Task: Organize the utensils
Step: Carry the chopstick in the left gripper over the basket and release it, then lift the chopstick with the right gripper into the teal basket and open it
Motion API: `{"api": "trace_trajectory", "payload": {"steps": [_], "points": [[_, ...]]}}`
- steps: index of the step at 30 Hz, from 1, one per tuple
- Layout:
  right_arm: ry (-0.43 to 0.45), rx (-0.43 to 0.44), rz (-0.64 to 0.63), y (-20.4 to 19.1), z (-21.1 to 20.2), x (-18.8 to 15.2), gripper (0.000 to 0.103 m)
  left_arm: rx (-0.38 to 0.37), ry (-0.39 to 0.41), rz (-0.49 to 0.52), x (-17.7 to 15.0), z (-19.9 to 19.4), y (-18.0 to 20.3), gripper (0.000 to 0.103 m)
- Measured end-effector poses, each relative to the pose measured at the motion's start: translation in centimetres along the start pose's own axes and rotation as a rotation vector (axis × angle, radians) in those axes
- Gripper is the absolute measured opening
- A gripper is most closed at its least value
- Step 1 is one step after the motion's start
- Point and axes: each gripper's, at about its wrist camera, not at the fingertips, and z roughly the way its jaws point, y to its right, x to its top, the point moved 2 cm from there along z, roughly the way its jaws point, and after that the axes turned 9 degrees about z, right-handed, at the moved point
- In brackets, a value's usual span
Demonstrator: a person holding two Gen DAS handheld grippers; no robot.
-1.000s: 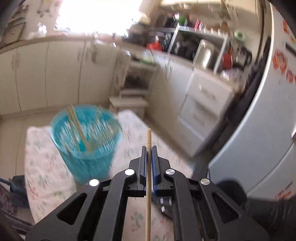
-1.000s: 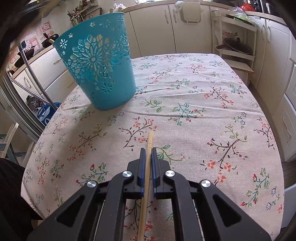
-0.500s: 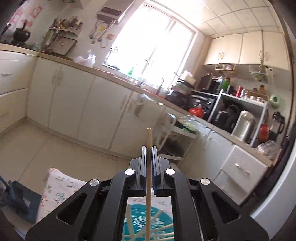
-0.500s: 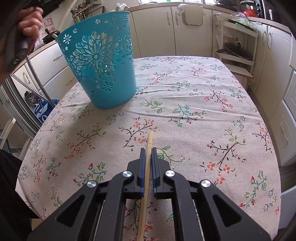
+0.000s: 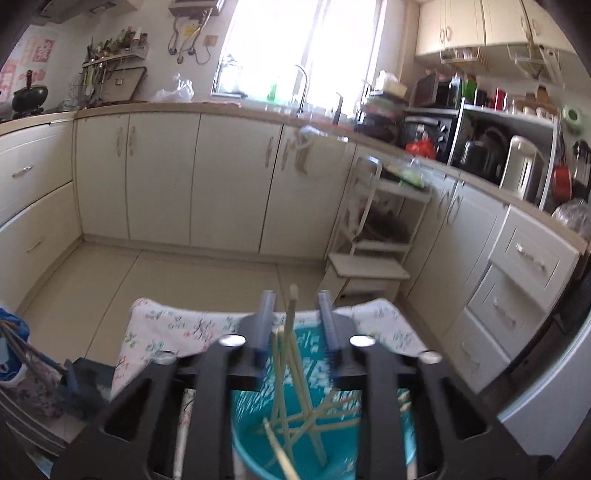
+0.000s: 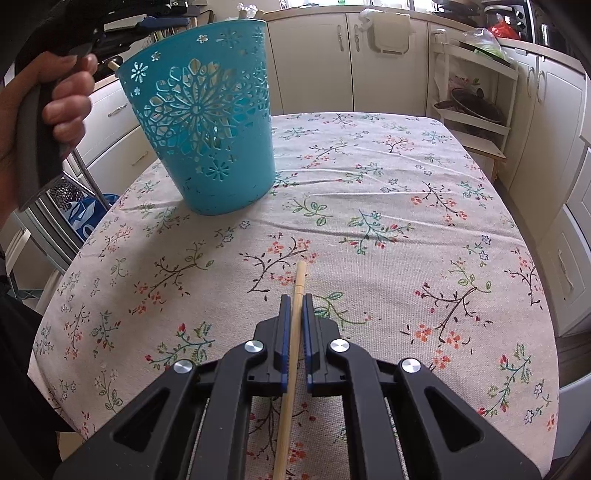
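A teal cut-out basket stands on the floral-cloth table. In the left wrist view my left gripper is open right above the basket's mouth, where several wooden chopsticks lean. One chopstick stands loose between the spread fingers, its lower end in the basket. In the right wrist view the left gripper hovers over the basket rim, held by a hand. My right gripper is shut on a wooden chopstick and holds it above the table near the front edge.
Cream kitchen cabinets and a small white shelf stand lie beyond the table's far end. A drawer unit stands at the right. A blue bag and a metal rack sit left of the table.
My left gripper has tipped down over the basket and opened, letting go of its chopstick, which now drops among the others. The right gripper keeps its chopstick and has barely moved.
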Motion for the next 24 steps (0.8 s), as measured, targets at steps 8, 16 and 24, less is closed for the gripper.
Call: {"api": "trace_trajectory", "payload": {"steps": [8,16,24], "points": [[-0.02,0.046,0.043,0.5,-0.2,0.0,0.006,0.098,-0.049,0.073,-2.5,-3.9,1.3,0.083],[-0.002,0.218,0.191,1.5,-2.1,0.3,0.006,0.136,-0.042,0.174,-3.9,-7.5,2.8,0.094],[0.004,0.288,0.287,1.7,-3.7,0.1,0.006,0.144,-0.045,0.185,-4.6,-9.4,2.4,0.095]]}}
